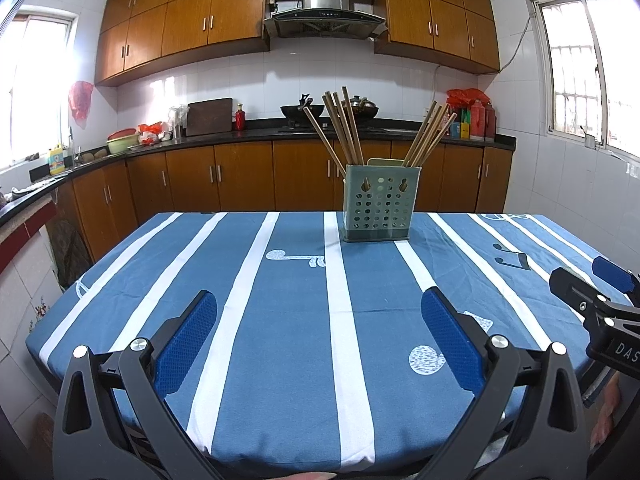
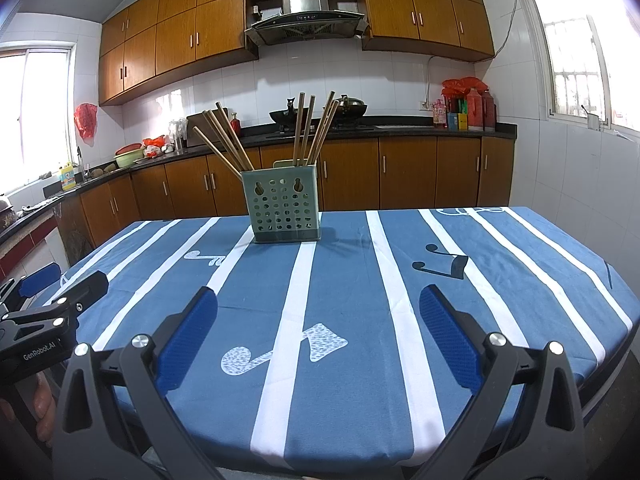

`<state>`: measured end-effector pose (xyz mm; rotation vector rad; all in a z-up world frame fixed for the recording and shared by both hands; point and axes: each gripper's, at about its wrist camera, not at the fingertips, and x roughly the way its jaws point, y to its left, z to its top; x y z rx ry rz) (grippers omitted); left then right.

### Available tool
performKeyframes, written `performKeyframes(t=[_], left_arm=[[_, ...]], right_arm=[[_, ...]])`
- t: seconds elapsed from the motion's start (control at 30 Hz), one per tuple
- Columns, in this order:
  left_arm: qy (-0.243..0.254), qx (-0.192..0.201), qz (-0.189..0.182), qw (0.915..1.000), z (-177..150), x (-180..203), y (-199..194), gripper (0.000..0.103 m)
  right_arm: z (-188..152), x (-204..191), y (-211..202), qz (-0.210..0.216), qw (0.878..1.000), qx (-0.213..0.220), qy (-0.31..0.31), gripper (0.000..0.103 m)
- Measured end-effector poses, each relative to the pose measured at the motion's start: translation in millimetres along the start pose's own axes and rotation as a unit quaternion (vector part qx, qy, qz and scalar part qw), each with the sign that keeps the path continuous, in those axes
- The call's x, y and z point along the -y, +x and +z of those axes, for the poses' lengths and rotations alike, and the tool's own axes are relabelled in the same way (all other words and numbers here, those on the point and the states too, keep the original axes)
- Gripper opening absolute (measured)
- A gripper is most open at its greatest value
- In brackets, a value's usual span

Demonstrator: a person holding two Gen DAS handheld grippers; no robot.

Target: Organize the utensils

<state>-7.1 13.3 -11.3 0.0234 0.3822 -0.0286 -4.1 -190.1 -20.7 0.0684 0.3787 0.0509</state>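
A pale green perforated utensil holder (image 1: 379, 205) (image 2: 284, 208) stands upright near the far edge of the table. Several wooden chopsticks (image 1: 344, 128) (image 2: 228, 140) stick out of it in two leaning bunches, one on the left side and one on the right (image 1: 430, 134) (image 2: 314, 128). My left gripper (image 1: 320, 312) hovers open over the near part of the table, nothing between its blue pads. My right gripper (image 2: 318, 308) is open and empty too, well short of the holder. Each gripper shows at the edge of the other's view (image 1: 600, 292) (image 2: 52, 292).
The table carries a blue cloth with white stripes and music notes (image 1: 304, 280) (image 2: 360, 280). Behind it runs a dark kitchen counter (image 1: 260, 134) with woks, bottles and bowls, over wooden cabinets. A hand (image 2: 42, 404) grips the left tool's handle.
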Motion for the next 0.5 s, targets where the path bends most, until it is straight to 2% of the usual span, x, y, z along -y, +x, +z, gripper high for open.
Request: performKeyframes(t=[0.5], left_arm=[[-0.006,0.003,0.003,1.0000,-2.5,-2.7,-1.9,0.101]], right_arm=[[0.2,-0.1,-0.1,0.000,1.000,0.000,0.001,0.099]])
